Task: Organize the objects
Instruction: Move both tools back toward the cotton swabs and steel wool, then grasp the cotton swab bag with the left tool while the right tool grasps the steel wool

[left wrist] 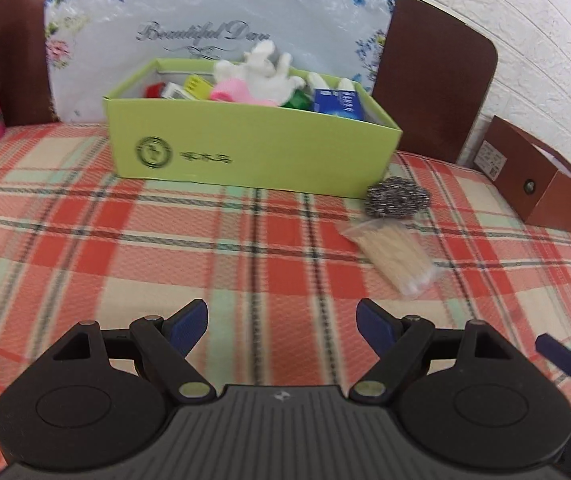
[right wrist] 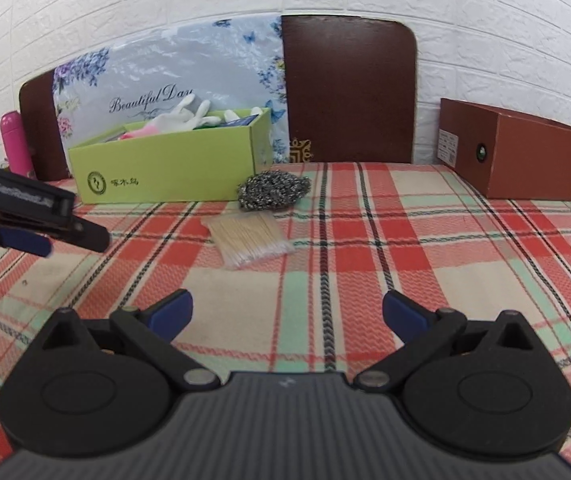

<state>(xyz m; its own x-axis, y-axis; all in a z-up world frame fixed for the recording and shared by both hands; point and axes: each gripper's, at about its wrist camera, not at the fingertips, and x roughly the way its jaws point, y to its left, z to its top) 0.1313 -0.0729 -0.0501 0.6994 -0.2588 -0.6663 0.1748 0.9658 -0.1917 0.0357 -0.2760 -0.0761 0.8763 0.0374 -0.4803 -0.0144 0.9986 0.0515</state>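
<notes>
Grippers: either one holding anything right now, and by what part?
Nothing is held. The left gripper and right gripper are both open over the bare tablecloth; the cotton swab bag lies untouched ahead.

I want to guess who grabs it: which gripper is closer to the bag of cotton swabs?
Right, slightly. The right gripper faces the bag of cotton swabs nearly straight ahead; the left gripper sits off to its left.

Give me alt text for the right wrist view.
The open right gripper, empty, hangs over a red plaid tablecloth with a bag of cotton swabs and a steel scourer ahead. Behind stand a filled green box and a brown box; the left gripper enters at left.
</notes>
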